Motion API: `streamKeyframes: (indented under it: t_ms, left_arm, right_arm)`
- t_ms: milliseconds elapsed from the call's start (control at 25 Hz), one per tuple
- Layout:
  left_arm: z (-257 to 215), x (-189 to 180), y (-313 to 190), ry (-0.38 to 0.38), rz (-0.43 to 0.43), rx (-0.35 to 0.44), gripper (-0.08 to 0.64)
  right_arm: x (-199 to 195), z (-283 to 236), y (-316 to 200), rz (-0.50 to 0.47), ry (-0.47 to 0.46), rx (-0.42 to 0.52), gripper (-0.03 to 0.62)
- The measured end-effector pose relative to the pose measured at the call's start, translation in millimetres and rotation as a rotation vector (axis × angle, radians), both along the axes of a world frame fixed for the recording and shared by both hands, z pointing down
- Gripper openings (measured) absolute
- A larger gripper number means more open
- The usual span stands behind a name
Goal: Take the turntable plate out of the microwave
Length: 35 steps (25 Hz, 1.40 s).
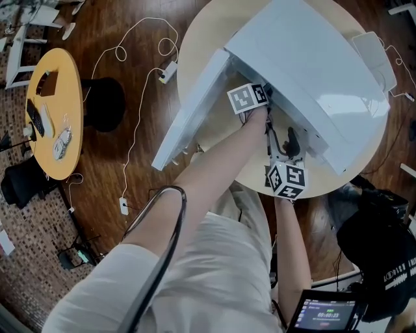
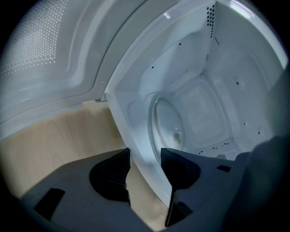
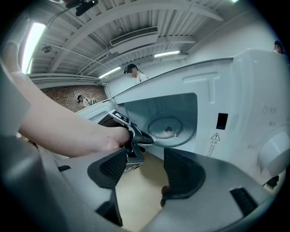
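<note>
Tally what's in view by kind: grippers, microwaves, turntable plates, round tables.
grippers: 2, left gripper and right gripper
microwave: 1
turntable plate: 1
round tables: 2, microwave's table and side table
total: 6

— What sort of room is this?
— I'd call it a lab or studio, not a home. Bare ceiling beams [image 3: 149,11] and a strip light [image 3: 32,41] fill the top of my right gripper view, with a brick wall [image 3: 59,96] at its left. Cables [image 1: 134,130] trail across the wood floor [image 1: 104,162] at my head view's left.
</note>
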<state>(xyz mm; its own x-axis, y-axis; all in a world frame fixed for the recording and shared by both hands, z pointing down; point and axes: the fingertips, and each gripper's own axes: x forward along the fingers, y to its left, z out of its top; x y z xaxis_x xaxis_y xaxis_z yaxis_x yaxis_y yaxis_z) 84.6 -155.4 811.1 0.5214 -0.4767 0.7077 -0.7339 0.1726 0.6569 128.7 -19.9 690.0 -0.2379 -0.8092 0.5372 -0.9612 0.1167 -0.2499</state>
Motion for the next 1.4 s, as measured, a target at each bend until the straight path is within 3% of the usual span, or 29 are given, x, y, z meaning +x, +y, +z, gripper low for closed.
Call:
streamKeyframes:
  t_ms: [360, 440, 600, 800, 1000, 1240, 1400]
  left_arm:
    - [-5.4, -5.8, 1.2, 0.008, 0.010, 0.016, 0.195]
    - [-6.3, -9.2, 3.0, -0.001, 0.008, 0.019, 0.136]
    - [-11.7, -12.0, 7.3, -0.013, 0.064, 0.068, 0.101]
    - [-20.1, -17.2, 15.7, 0.004, 0.124, 0.095, 0.101]
    - [-16.1, -26.4, 28.6, 0.066, 0.162, 0.078, 0.103]
    - [-16.0, -29.7, 37.2, 0.090, 0.248, 0.084, 0.103]
    - [-13.8, -30.9, 40.4, 0.094, 0.296, 0.074, 0.103]
  right_arm:
    - [-8.2, -3.8, 3.5, -0.014, -0.015, 0.009, 0.238]
    - [-7.4, -8.7, 5.0, -0.006, -0.030, 0.030, 0.238]
    - [6.4, -17.2, 5.6, 0.047, -0.025, 0.063, 0.238]
    - [18.8, 0.4, -18.2, 0.043, 0.184, -0.003, 0.238]
    - [6.6, 21.7, -53.8, -0.046, 0.403, -0.052, 0.238]
    - [5.0, 48.5, -77.9, -0.060, 0.578, -0.136, 0.236]
    - [6.5, 58.3, -93.2, -0.083, 0.693, -0.156, 0.198]
